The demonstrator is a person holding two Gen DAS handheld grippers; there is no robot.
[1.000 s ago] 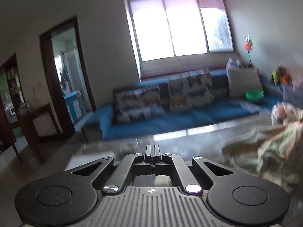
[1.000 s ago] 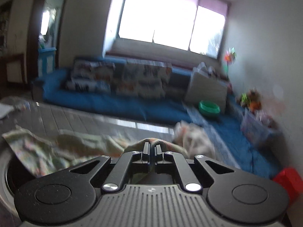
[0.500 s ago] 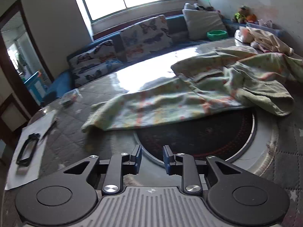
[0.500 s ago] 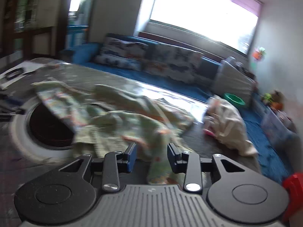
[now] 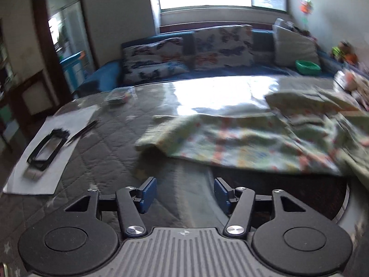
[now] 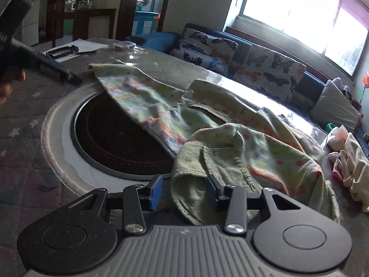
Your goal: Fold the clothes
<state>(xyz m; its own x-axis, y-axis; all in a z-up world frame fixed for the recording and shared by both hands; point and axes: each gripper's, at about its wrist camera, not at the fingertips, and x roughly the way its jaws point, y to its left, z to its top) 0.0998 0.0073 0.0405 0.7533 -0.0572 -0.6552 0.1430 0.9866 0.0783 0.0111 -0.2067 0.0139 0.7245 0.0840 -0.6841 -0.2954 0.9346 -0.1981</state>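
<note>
A pale green patterned garment (image 6: 207,120) lies crumpled across the quilted table, partly over a round dark inset (image 6: 115,136). My right gripper (image 6: 184,190) is open, its fingers either side of the garment's near corduroy-lined edge (image 6: 196,184). In the left wrist view the garment (image 5: 242,140) lies ahead and to the right. My left gripper (image 5: 183,195) is open and empty, low over the table, short of the garment's left corner (image 5: 147,144). The left gripper also shows at the far left of the right wrist view (image 6: 53,71).
A white sheet with a black frame (image 5: 46,147) lies at the table's left. A small clear box (image 5: 117,97) sits at the far edge. A cream and pink garment pile (image 6: 346,157) lies at the right. A blue sofa with butterfly cushions (image 5: 207,53) stands behind.
Both grippers have opened from shut and tilted down from the room to the table. The right gripper has come down over the garment's near edge; the left has swung left.
</note>
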